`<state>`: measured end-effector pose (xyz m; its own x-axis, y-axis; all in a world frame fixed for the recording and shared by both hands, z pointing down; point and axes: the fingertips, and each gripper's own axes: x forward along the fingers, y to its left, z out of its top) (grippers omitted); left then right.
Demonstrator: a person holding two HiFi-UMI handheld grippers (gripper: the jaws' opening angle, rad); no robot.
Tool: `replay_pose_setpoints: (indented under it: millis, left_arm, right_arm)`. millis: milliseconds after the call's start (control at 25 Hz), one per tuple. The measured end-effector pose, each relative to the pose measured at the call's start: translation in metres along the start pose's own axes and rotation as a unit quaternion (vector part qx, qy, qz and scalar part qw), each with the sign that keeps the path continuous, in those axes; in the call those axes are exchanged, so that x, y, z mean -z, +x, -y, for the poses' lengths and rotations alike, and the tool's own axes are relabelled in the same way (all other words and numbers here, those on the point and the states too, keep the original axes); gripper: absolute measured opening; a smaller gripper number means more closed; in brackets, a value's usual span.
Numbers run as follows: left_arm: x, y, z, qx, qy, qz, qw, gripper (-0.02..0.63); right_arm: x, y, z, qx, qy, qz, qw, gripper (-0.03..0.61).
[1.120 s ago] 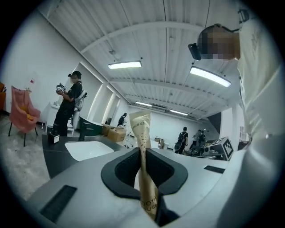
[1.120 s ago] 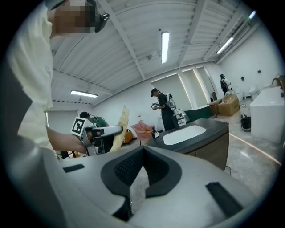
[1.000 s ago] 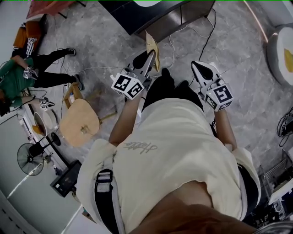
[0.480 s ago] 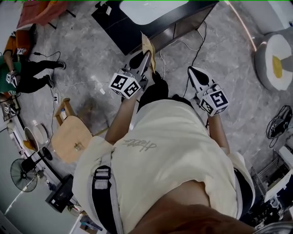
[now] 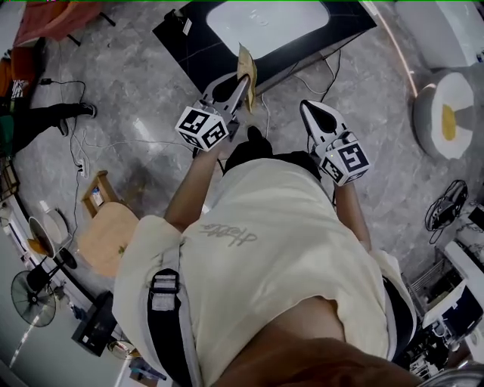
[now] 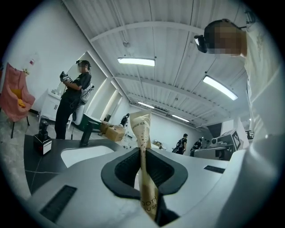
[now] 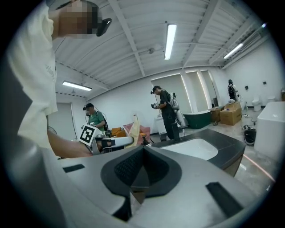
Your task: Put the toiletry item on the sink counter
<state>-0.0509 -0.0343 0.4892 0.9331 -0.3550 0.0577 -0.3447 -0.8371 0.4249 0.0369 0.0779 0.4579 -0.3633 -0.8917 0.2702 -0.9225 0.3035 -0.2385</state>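
We stand on a grey marbled floor (image 5: 151, 98) in a bright white hall, facing a black sink counter (image 5: 189, 41) with a white basin (image 5: 265, 23). Our left gripper (image 5: 240, 82) is clenched on a flat tan toiletry tube (image 6: 142, 147), held upright in the air near the counter's edge. Our right gripper (image 7: 141, 153) has its jaws pressed together, holding nothing.

Bright, even indoor light. Strip lamps (image 6: 136, 61) on the ceiling blow out to white in both gripper views. The polished floor (image 5: 136, 98) shows soft glare and only faint shadow beside me. All views bow at the edges; my two gripper views are fisheye circles with black corners. The tube (image 6: 143, 147) is sharp at its far end, blurred near the lens, as are my jaws.
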Motion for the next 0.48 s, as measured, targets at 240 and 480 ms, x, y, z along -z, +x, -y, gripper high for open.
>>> replay_pose_setpoints:
  millis: [240,480]
  left_arm:
    - [0.003,-0.009,-0.047,-0.014,-0.036,0.0,0.9993,0.037]
    - [-0.005,-0.012,-0.088,-0.065,-0.051,0.015,0.9965,0.037]
  right_arm:
    - [-0.011,0.042,0.006,-0.02,-0.021,-0.03,0.999,-0.005]
    - [-0.019,0.089,0.022,-0.061,-0.029,-0.052,0.996,-0.006]
